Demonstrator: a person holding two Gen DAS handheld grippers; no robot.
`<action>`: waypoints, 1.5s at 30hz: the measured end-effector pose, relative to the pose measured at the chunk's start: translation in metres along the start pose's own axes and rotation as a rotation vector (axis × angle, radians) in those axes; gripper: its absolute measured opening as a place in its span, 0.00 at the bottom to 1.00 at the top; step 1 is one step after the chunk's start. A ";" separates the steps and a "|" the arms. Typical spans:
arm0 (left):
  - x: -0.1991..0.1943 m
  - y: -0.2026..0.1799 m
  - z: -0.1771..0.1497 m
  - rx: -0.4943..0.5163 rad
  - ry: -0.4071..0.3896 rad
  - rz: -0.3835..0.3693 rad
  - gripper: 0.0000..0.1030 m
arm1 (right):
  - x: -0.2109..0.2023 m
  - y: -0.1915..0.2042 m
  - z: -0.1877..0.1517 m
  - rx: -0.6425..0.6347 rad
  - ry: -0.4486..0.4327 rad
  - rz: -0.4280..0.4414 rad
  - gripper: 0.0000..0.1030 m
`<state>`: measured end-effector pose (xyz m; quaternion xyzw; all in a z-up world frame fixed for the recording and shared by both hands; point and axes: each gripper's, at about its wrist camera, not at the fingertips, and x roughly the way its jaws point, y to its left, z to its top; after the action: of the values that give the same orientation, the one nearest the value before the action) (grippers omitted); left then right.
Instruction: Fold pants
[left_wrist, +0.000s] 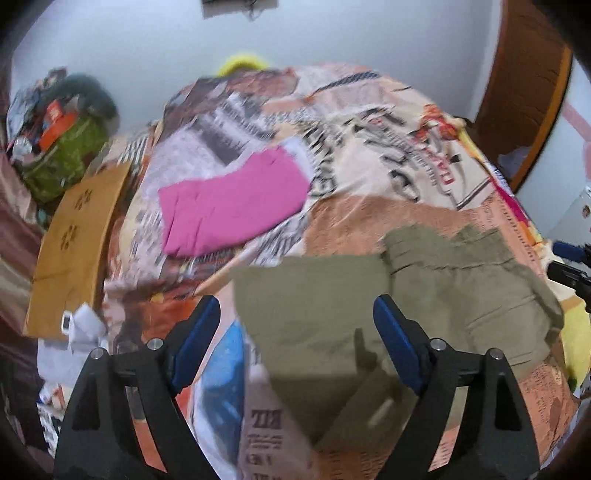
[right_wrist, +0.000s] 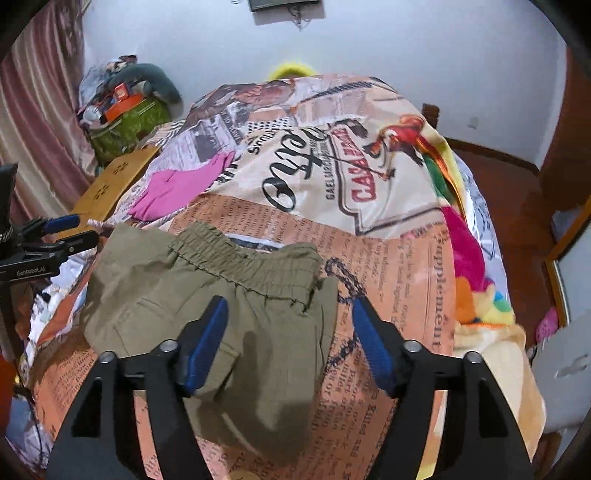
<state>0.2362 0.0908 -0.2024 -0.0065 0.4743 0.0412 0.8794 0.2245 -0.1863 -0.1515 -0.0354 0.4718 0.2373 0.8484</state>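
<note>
Pink garment (left_wrist: 232, 210): far left on the bed, well apart from the work.
Left gripper (left_wrist: 297, 334): spread wide, empty, above the pants' leg end.
Olive pants (right_wrist: 207, 291): on the printed bedspread (right_wrist: 388, 258), partly folded, waistband away from the cameras.
Right gripper (right_wrist: 290, 334): spread wide, empty, over the waist corner.
Risk: pinching bedspread along with cloth, or only the top layer, would drag the fold askew.

You are looking at a bed covered by a newspaper-print bedspread (right_wrist: 388, 258), with olive-green elastic-waist cloth pants (right_wrist: 207, 295) lying folded near you and a flat pink folded garment (left_wrist: 229, 206) lying farther back, well apart.
</note>
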 end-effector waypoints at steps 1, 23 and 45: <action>0.005 0.006 -0.003 -0.015 0.018 0.001 0.83 | 0.004 -0.003 -0.003 0.016 0.013 0.010 0.68; 0.076 0.026 -0.024 -0.194 0.228 -0.192 0.70 | 0.065 -0.034 -0.026 0.214 0.137 0.217 0.57; 0.020 0.004 0.001 -0.093 0.044 -0.113 0.03 | 0.026 -0.007 -0.002 0.110 -0.022 0.167 0.09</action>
<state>0.2481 0.0963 -0.2187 -0.0748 0.4900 0.0134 0.8684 0.2379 -0.1836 -0.1754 0.0533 0.4760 0.2815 0.8314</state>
